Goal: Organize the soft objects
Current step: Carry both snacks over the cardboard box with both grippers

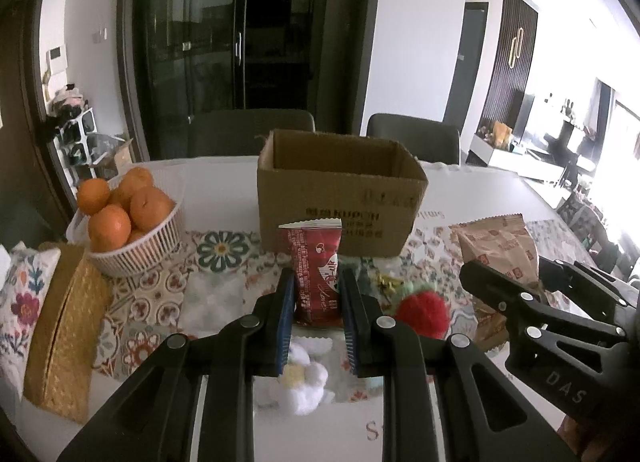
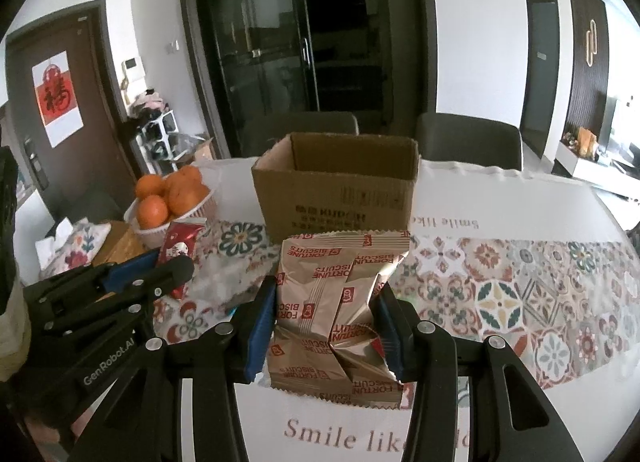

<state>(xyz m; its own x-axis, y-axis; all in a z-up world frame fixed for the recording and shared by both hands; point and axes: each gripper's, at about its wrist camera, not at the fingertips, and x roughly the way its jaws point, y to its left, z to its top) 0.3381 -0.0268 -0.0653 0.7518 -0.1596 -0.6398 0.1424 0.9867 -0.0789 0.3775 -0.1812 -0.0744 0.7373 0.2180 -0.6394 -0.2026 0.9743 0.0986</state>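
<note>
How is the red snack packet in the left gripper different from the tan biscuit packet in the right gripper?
The red snack packet is narrow and dark red; the tan biscuit packet is much wider and pale brown with red print. The left gripper closes almost fully on the red one; the right gripper stands wider on the biscuit packet, creasing it. Both are held upright, facing the cardboard box.

cardboard box (image 1: 340, 197) interior hidden by its front wall, small yellow thing (image 1: 386, 282) (blurred) unidentifiable, tablecloth lettering (image 2: 372, 438) partly covered
</note>
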